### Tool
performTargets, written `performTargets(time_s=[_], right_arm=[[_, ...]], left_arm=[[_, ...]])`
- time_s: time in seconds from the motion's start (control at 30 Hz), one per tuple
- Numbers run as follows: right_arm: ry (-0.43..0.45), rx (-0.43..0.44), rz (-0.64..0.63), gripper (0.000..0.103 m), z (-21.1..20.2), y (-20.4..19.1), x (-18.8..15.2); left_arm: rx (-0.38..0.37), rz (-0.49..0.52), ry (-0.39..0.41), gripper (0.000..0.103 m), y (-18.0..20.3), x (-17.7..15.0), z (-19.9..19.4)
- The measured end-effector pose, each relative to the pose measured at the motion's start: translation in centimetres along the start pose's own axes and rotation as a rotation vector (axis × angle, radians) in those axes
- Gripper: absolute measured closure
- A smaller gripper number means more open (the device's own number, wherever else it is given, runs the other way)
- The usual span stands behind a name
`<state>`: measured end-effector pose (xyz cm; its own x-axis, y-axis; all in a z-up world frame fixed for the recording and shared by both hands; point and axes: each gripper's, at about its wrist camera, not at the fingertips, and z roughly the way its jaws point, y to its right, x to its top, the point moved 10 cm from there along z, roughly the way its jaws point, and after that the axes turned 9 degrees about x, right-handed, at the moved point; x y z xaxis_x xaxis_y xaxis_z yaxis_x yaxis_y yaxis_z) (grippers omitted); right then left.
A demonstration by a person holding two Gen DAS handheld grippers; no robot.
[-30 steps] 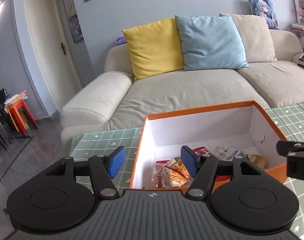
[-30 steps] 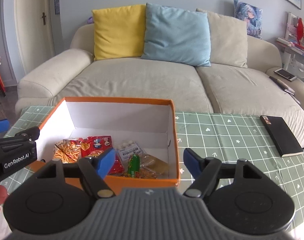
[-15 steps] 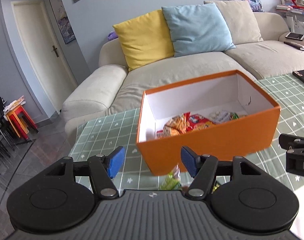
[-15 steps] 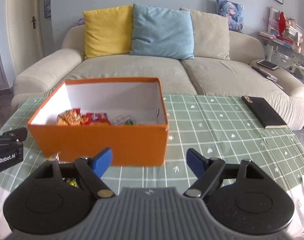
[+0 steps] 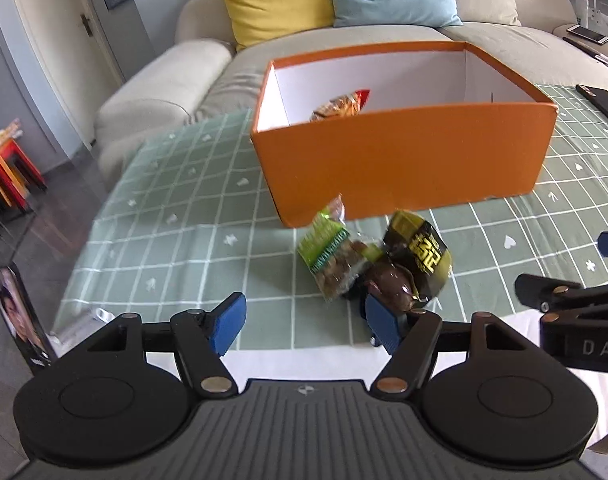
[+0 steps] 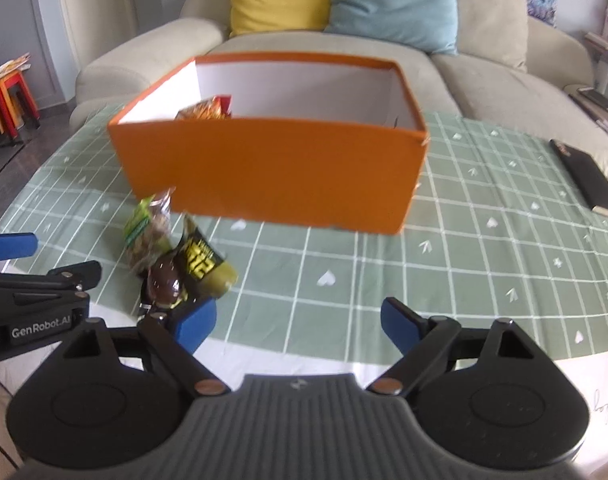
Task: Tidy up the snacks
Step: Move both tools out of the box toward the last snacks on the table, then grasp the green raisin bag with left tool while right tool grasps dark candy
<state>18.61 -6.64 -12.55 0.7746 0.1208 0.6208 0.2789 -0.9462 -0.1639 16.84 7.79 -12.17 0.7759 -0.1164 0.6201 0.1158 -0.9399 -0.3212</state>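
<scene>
An orange box (image 5: 408, 160) with white inside stands on the green grid tablecloth and holds an orange snack bag (image 5: 338, 106); it also shows in the right wrist view (image 6: 271, 168). Two snack packs lie in front of it: a green nut pack (image 5: 330, 254) and a black-and-yellow pack (image 5: 418, 262). They show in the right wrist view as the green pack (image 6: 147, 236) and the black-and-yellow pack (image 6: 195, 268). My left gripper (image 5: 304, 330) is open and empty, its right finger just before the black pack. My right gripper (image 6: 295, 326) is open and empty, right of the packs.
A beige sofa (image 5: 175, 76) with yellow, blue and beige cushions stands behind the table. A black flat object (image 6: 588, 180) lies on the cloth at the right. The table's near edge is white (image 6: 304, 360). A framed photo (image 5: 15, 312) stands at the left edge.
Both grippers have pulled back from over the box toward the table's near edge and tilted down. The two snack packs in front of the box have come into view.
</scene>
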Motion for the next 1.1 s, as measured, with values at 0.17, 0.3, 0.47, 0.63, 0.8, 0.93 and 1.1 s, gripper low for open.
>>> performTargets(time_s=[0.17, 0.3, 0.47, 0.63, 0.8, 0.93, 1.1], right_arm=[[-0.029, 0.018, -0.010, 0.017, 1.1, -0.4, -0.9], [-0.022, 0.028, 0.003, 0.022, 1.6, -0.3, -0.7], [0.010, 0.059, 0.014, 0.031, 1.9, -0.9, 0.0], [0.030, 0.136, -0.026, 0.033, 2.7, -3.0, 0.9], [0.053, 0.207, -0.109, 0.048, 3.3, -5.7, 1.4], [0.062, 0.252, -0.151, 0.059, 4.1, -7.4, 1.4], [0.043, 0.247, -0.154, 0.060, 5.9, -8.0, 1.3]], left_arm=[[-0.080, -0.015, -0.018, 0.028, 0.4, -1.3, 0.8], [-0.141, -0.035, -0.006, 0.032, 0.4, -1.3, 1.1], [-0.155, -0.078, -0.042, 0.038, -0.2, -1.6, 2.4], [-0.128, -0.109, -0.057, 0.038, -1.5, -1.5, 3.4], [-0.063, -0.136, -0.110, 0.039, -3.4, -2.2, 4.7], [-0.046, -0.161, -0.120, 0.039, -4.2, -2.3, 5.1], [-0.052, -0.171, -0.114, 0.039, -4.3, -2.2, 5.3]])
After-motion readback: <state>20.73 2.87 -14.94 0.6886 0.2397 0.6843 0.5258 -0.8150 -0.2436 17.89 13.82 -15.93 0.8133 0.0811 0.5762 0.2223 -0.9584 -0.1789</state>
